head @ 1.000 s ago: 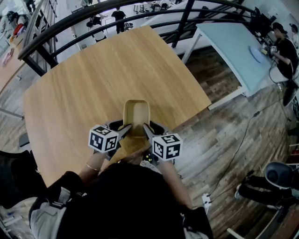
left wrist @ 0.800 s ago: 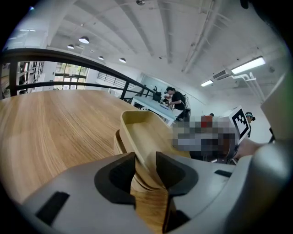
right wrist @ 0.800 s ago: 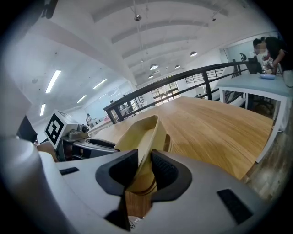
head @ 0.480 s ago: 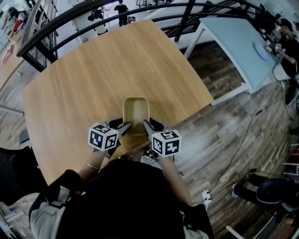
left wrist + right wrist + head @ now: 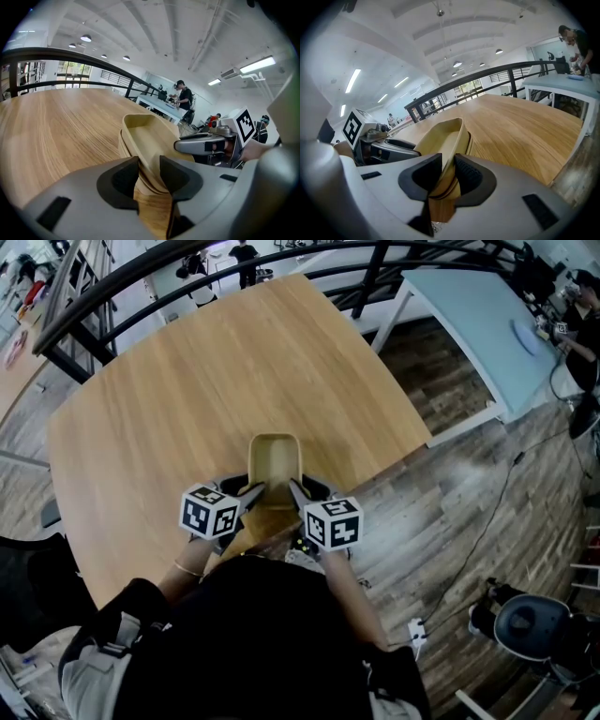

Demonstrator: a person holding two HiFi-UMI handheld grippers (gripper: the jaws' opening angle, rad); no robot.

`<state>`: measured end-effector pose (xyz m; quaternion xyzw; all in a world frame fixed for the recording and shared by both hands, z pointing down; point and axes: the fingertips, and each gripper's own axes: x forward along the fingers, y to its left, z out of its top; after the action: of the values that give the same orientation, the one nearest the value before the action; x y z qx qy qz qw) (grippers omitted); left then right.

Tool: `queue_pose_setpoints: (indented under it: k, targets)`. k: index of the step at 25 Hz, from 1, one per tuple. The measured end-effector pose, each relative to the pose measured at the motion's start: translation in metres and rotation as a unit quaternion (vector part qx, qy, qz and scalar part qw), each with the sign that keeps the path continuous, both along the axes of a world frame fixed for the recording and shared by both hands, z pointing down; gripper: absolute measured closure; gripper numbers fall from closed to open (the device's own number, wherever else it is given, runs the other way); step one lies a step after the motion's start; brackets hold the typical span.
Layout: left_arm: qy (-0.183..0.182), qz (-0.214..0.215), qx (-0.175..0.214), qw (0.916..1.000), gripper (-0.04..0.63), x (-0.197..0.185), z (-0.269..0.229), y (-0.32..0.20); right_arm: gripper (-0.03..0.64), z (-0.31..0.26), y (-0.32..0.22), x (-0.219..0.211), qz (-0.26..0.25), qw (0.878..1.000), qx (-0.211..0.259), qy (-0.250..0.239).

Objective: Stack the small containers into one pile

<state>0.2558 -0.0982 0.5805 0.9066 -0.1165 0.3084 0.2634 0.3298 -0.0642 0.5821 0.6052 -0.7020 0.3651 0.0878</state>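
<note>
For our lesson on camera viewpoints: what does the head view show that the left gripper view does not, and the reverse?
Head view only: the dark plank floor and the person's black top. Left gripper view only: a white ceiling strip light, and the black pads of the left gripper pressing the wall of the stack of tan oval plastic containers. Both: that stack on the light wooden table.

Nested stack of tan oblong containers (image 5: pixel 274 460) stood on the wooden table (image 5: pixel 187 381), near its front edge; light-blue table (image 5: pixel 459 334) behind, rightward.
</note>
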Motion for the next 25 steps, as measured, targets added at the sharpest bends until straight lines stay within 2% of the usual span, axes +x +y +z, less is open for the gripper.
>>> queue_pose_setpoints:
  k: [16, 25]
  targets:
    - [-0.005, 0.008, 0.011, 0.9999, 0.448, 0.0009, 0.0050, -0.0026, 0.523, 0.0078, -0.0035, 0.0000, -0.003, 1.000, -0.007, 0.004]
    - [-0.016, 0.000, 0.032, 0.9994, 0.446, -0.0025, -0.0004, -0.0064, 0.518, 0.0009, -0.0028, 0.0047, 0.007, 1.000, 0.000, 0.012]
